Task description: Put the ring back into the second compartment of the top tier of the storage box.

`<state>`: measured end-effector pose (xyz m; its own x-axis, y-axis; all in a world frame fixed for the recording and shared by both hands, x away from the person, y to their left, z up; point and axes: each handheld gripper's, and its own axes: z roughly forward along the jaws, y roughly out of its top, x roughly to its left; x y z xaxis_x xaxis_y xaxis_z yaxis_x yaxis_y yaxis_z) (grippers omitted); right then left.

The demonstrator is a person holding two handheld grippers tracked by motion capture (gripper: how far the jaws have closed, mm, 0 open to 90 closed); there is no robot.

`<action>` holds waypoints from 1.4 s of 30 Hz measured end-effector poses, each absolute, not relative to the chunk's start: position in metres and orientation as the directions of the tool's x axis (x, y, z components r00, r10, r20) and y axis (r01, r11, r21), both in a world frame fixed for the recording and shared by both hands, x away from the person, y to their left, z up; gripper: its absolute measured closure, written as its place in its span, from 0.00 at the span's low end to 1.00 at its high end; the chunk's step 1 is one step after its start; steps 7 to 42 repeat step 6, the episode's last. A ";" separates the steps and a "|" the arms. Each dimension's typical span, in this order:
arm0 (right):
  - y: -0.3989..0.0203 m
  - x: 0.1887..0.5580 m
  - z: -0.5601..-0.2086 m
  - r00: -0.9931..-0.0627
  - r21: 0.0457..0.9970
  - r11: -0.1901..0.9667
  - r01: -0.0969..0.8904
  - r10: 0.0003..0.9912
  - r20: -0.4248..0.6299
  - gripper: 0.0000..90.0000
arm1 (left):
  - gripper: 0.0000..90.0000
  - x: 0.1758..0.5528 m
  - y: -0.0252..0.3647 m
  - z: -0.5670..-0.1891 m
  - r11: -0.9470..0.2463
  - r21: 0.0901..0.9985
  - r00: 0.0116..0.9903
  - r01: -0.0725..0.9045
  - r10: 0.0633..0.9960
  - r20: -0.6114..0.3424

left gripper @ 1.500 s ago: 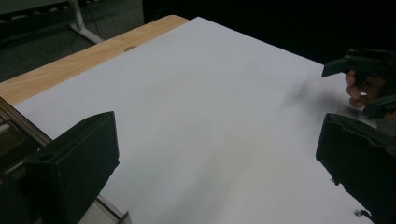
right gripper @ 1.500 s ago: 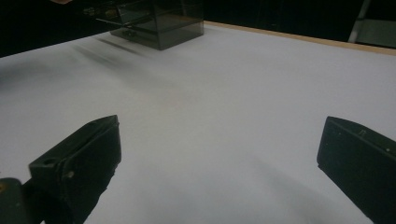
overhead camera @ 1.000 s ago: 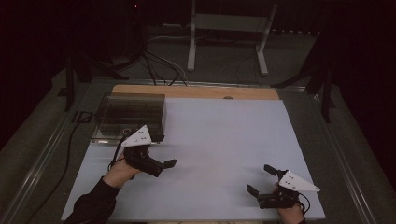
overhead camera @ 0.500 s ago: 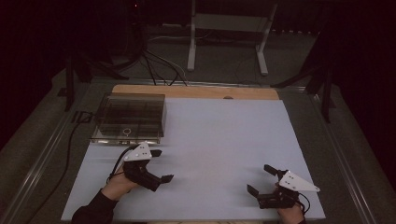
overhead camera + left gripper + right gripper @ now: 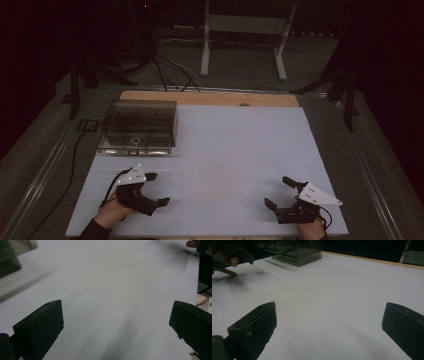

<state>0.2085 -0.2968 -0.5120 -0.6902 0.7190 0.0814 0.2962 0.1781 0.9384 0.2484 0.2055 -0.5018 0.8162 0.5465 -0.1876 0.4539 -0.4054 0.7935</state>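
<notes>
High view: the left gripper [image 5: 153, 189] and the right gripper [image 5: 279, 192] are both held low over the white sheet [image 5: 235, 155] that covers the desk [image 5: 210, 98], near its front edge and well apart from each other. The fingers [image 5: 40, 327] of the left gripper stand wide apart with nothing between them; the fingers [image 5: 253, 326] of the right gripper are likewise spread and empty.

The one object within reach is the clear box [image 5: 141, 127], a dark transparent case with a small ring-shaped fitting on its near face. It stands at the far left of the sheet, beyond the left gripper and apart from it. In the right gripper view the clear box [image 5: 297, 252] appears at the far side, with the other hand beside it.

Judged from this layout, the step in hand is an approach by the left gripper to the box. To do it well, the gripper should travel forward with its fingers kept spread, square to the near face, and slow before contact, since a light transparent case may slide on the smooth sheet if nudged. The ring fitting is small; whether it is a pull or a latch cannot be told from here. The right gripper, nearest the front right corner, is best placed to steady the box only after it crosses the sheet.
</notes>
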 end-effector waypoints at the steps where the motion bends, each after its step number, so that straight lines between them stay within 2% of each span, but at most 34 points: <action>1: -0.297 0.208 -0.512 -0.691 0.938 0.179 0.296 0.718 0.081 0.00 | 0.01 0.244 0.213 -0.503 -0.406 0.789 0.809 0.460 0.559 -0.184; 5: -0.297 0.209 -0.512 -0.691 0.938 0.180 0.296 0.718 0.081 0.00 | 0.01 0.237 0.224 -0.504 -0.397 0.788 0.792 0.471 0.583 -0.179; 42: -0.297 0.209 -0.512 -0.691 0.938 0.180 0.296 0.718 0.081 0.00 | 0.01 0.237 0.224 -0.504 -0.397 0.788 0.792 0.471 0.583 -0.179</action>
